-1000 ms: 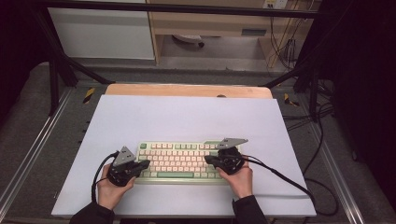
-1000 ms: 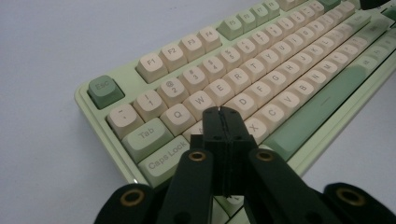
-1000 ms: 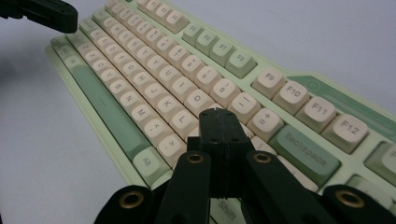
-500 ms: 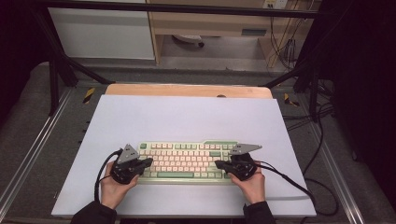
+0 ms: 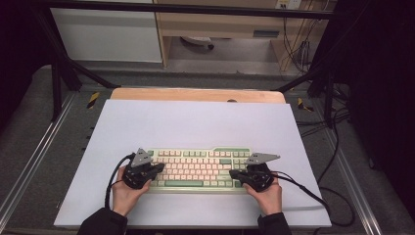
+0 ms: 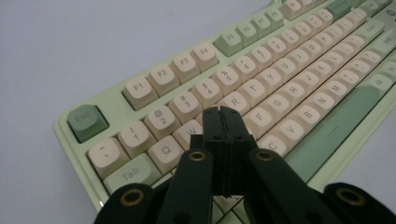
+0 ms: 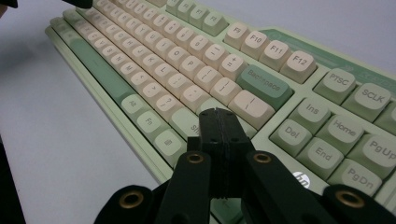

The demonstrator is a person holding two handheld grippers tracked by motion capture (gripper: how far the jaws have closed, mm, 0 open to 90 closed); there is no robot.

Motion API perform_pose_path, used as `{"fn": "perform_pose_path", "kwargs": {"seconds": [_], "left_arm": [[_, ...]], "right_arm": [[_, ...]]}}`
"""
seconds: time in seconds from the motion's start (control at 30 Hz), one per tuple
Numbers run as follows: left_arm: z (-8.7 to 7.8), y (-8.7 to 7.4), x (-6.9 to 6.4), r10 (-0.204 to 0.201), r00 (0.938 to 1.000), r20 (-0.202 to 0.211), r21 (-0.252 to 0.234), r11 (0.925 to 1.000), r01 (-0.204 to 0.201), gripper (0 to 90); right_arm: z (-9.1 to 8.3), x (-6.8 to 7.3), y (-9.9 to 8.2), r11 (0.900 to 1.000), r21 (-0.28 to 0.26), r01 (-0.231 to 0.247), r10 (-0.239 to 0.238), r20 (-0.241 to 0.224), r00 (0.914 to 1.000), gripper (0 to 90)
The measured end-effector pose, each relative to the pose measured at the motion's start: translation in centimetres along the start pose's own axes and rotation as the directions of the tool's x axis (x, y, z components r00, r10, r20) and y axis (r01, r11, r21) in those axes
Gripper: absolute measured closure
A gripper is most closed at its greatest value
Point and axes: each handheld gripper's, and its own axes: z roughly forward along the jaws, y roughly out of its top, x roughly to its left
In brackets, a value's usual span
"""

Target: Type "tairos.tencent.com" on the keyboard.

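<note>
Both tongs are pressed together with nothing between them. The left gripper (image 5: 157,168) sits at the lower left of the high view, its tip over the left end of the keyboard (image 5: 198,169); in the left gripper view its closed jaws (image 6: 220,112) point at the keys around W and E, low over the caps, though I cannot tell whether they touch. The right gripper (image 5: 236,173) is at the lower right of centre in the high view, over the keyboard's right part; in the right gripper view its shut tip (image 7: 215,113) hangs over the keys just below the Backspace key (image 7: 264,83), near the right Shift.

The work looks to me like pressing keys with closed tips, and it seems to be at its start or in mid-run: nothing shows which keys are done. No key looks pushed down now.

The keyboard lies flat on the white sheet (image 5: 195,120), low and centred in the high view, between the two hands.
</note>
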Motion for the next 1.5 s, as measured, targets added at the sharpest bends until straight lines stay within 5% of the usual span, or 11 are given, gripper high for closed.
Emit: {"fn": "perform_pose_path", "kwargs": {"seconds": [0.87, 1.5], "left_arm": [[0.7, -0.8, -0.1, 0.024, 0.9997, 0.001, 0.009, 0.9997, -0.024, 89.8], [-0.8, -0.9, 0.0, 0.021, 0.9997, 0.011, -0.008, 0.9997, -0.021, 89.8]], "right_arm": [[0.2, -0.1, -0.3, 1.0, 0.003, -0.007, 0.007, -0.002, 1.0, 90.0], [0.3, 0.1, -0.2, 1.0, 0.0, -0.006, 0.006, -0.011, 0.9999, 90.0]]}}
